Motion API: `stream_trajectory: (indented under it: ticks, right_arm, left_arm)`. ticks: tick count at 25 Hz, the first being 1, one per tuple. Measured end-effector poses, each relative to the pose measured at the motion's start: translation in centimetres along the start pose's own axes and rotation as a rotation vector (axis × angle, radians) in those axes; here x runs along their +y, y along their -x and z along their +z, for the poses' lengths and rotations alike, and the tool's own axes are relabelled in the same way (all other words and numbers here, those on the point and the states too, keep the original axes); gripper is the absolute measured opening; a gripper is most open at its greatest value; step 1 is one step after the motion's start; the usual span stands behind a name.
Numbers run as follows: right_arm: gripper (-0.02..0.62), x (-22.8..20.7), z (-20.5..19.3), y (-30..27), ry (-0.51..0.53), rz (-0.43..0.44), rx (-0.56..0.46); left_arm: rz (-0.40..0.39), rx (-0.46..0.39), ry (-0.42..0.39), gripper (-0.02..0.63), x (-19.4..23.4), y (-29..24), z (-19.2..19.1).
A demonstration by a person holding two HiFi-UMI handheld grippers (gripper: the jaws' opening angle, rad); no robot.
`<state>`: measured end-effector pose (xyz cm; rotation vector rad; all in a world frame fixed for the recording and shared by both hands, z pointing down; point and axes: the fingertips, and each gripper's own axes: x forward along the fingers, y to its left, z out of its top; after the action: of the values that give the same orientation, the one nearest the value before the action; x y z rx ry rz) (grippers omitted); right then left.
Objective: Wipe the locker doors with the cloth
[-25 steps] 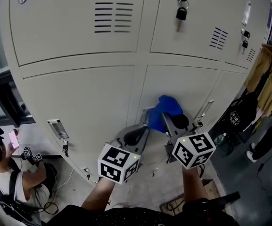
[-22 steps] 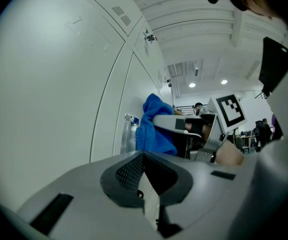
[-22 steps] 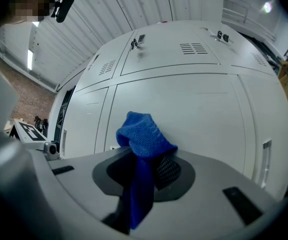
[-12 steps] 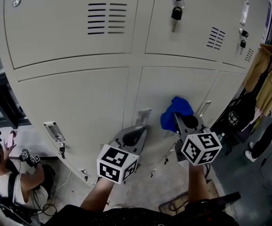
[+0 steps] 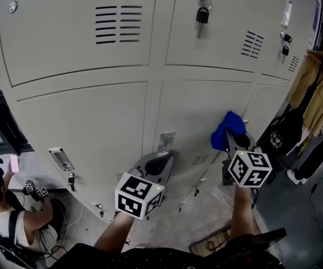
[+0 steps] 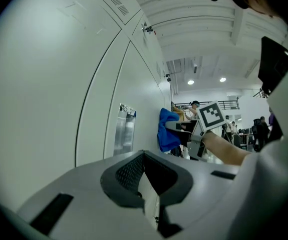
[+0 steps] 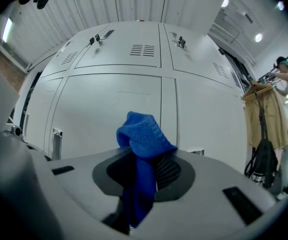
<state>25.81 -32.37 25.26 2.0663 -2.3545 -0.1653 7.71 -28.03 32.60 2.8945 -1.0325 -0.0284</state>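
Right hand-held gripper [image 7: 144,171] clamps blue cloth [image 7: 143,134] by locker door [image 5: 197,114] (lower row); left hand-held gripper [image 6: 144,181] closed, empty.

The lockers [image 5: 94,111] are standing ahead in two rows; the left gripper [image 5: 161,160] is hanging before the middle lower door, just below its handle [image 5: 166,140]; the right gripper [image 5: 235,142] is sitting further right, with the cloth [image 5: 228,129] between its jaws, at that door's right side; a person [image 5: 4,217] is sitting lower left; a coat [image 5: 312,88] is hanging far right.
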Motion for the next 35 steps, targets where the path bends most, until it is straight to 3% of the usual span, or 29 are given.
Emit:
stream_trajectory:
  ticks: [8, 12, 16, 22, 28, 35]
  right_arm:
    - [0.084, -3.3, -0.6, 0.1, -0.021, -0.117, 0.012]
    - [0.083, -2.5, -0.7, 0.6, 0.009, -0.138, 0.016]
    - [0.083, 1.1, -1.5, 1.6, -0.069, -0.032, 0.019]
    - [0.083, 8.4, -1.4, 3.1, -0.040, 0.129, 0.018]
    - [0.084, 15.2, -1.8, 3.4, -0.086, 0.299, 0.040]
    - [0.084, 18.5, -3.9, 1.8, -0.091, 0.359, 0.093]
  left_arm:
    - [0.004, 0.013, -0.006, 0.009, 0.1, 0.3, -0.1]
    - [0.006, 0.013, -0.002, 0.009, 0.0, 0.6, -0.3]
    - [0.015, 0.014, 0.003, 0.009, 0.0, 1.1, -0.4]
    - [0.035, 0.008, 0.011, 0.009, 0.1, 2.1, -0.4]
    - [0.068, 0.003, 0.017, 0.009, 0.9, 3.1, -0.4]
    - [0.092, 0.001, 0.018, 0.009, 1.7, 3.7, -0.4]
